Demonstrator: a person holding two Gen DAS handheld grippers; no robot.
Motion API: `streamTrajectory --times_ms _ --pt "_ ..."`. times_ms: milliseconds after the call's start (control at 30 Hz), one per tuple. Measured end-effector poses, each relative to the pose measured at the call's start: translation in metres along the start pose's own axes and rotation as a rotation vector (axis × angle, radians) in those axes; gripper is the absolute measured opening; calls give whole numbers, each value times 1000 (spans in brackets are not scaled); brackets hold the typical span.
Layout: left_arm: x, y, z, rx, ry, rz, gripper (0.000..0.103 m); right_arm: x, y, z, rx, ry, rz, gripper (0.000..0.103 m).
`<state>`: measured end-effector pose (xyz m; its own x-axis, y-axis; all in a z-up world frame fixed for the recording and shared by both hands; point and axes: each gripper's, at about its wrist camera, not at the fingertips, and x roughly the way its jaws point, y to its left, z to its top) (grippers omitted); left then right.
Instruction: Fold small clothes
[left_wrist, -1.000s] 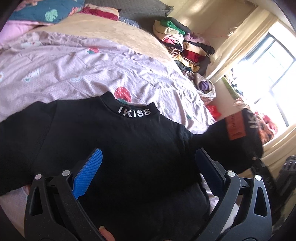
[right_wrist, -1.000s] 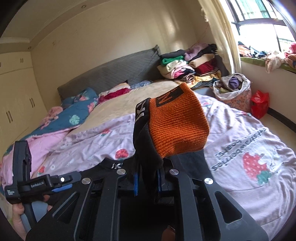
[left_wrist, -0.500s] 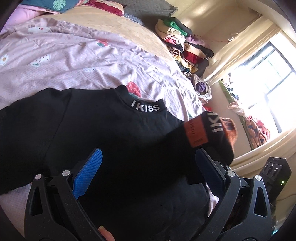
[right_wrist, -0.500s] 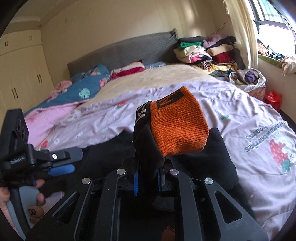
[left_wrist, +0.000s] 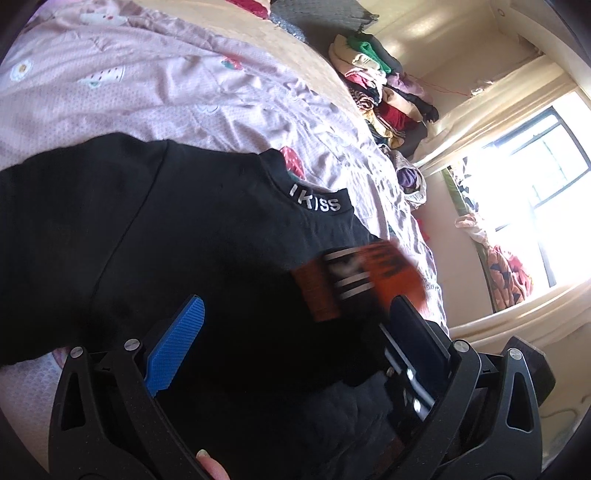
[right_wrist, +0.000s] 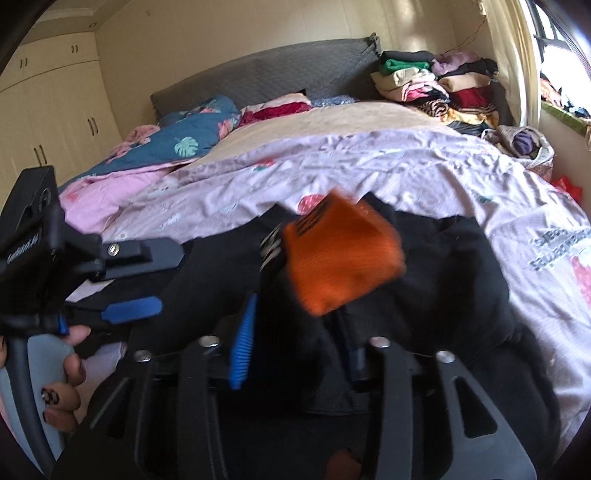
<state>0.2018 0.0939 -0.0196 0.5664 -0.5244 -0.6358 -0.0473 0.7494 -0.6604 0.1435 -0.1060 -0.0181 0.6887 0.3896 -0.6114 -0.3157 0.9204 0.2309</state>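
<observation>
A black sweater (left_wrist: 155, 236) with "IKISS" on its collar lies flat on the lilac bedspread (left_wrist: 155, 92). Its sleeve ends in an orange cuff (right_wrist: 340, 254), blurred and folded over the sweater's body (right_wrist: 443, 280). My right gripper (right_wrist: 295, 347) sits just behind the cuff with its jaws opening. The black sleeve still runs between the blue pads, which stand apart from it. The cuff (left_wrist: 354, 284) also shows in the left wrist view, just ahead of my left gripper (left_wrist: 295, 332). That gripper hovers open over the sweater's lower body with nothing held, and appears at the left as the left gripper (right_wrist: 147, 280).
A pile of folded clothes (right_wrist: 436, 85) stands at the bed's far right corner, with a bag of laundry (right_wrist: 524, 144) on the floor by the window. A blue floral quilt (right_wrist: 184, 136) and pink bedding lie at the far left. A person's hand (right_wrist: 70, 369) grips the left handle.
The right gripper carried the orange-cuffed sleeve inward and down over the sweater's body, then its jaws parted and the cuff is dropping. The left gripper sank a little toward the sweater.
</observation>
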Motion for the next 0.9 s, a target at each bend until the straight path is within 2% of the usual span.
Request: streamTrajectory --times_ms 167,233,300,433,600,667,900 --pt "10 9 -3 -34 23 -9 94 -12 -15 -6 48 -27 78 68" --pt "14 11 -5 -40 32 1 94 -17 -23 -7 78 -38 103 69" --pt "20 12 -7 -42 41 21 94 -20 -30 -7 103 -48 87 69" --pt "25 19 -12 -94 74 -30 93 -21 -47 -8 157 -57 47 69" --pt "-2 24 -9 -108 7 -51 93 -22 -64 -13 221 -68 11 69" --pt "-6 27 -9 -118 5 -65 93 -23 -65 -13 221 -68 3 69" --pt "15 29 -17 -124 67 -16 93 -25 -66 -15 213 -75 -46 69"
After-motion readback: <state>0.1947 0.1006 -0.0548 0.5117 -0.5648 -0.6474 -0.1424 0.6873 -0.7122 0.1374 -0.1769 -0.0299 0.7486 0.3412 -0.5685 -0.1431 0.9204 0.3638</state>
